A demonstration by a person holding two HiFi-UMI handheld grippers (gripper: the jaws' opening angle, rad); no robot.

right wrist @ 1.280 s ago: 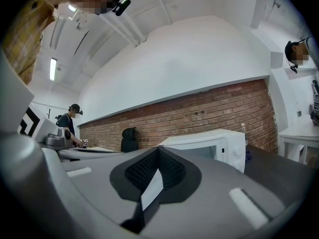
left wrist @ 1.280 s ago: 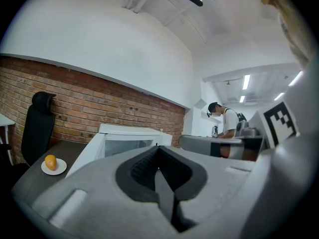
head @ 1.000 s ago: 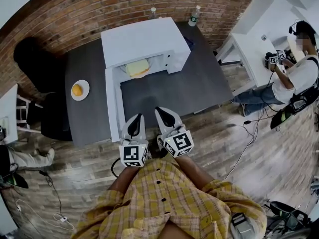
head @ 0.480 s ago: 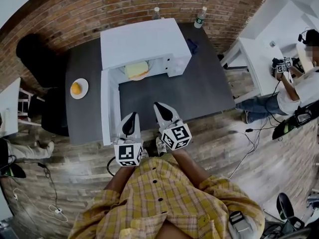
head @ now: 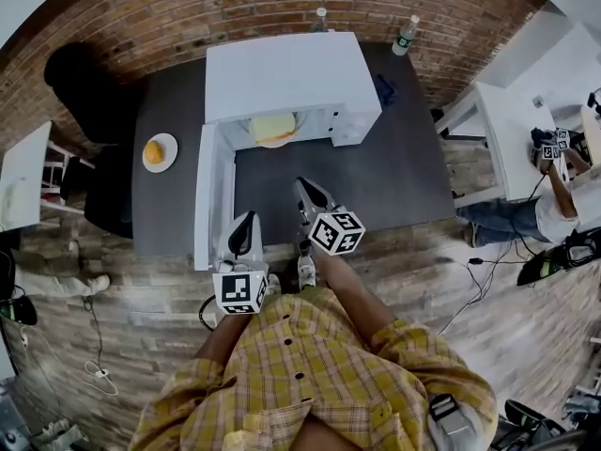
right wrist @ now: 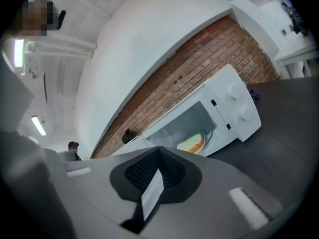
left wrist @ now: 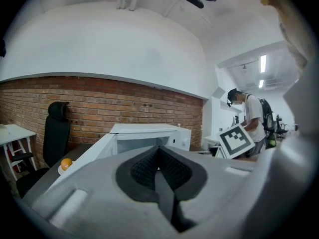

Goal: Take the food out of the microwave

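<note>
A white microwave (head: 286,78) stands on the dark table (head: 385,172), its door (head: 208,195) swung open to the left. Inside lies the food (head: 272,127), a pale yellow slab on a plate, also visible in the right gripper view as food (right wrist: 194,143) in the microwave (right wrist: 224,106). My left gripper (head: 245,224) is shut and empty beside the door's outer end. The right gripper (head: 302,189), shut and empty too, hovers over the table's near part, well short of the cavity. The left gripper view shows shut jaws below the microwave (left wrist: 149,133).
A small plate with an orange (head: 158,151) sits on the table left of the door. Two bottles (head: 320,14) (head: 405,34) stand behind the microwave. A black chair (head: 80,83) is at the far left; a white desk (head: 507,125) and a person (head: 563,172) are at right.
The right gripper has moved forward from the table's near edge toward the microwave. The left gripper stays by the door's end. The head view has shifted a little.
</note>
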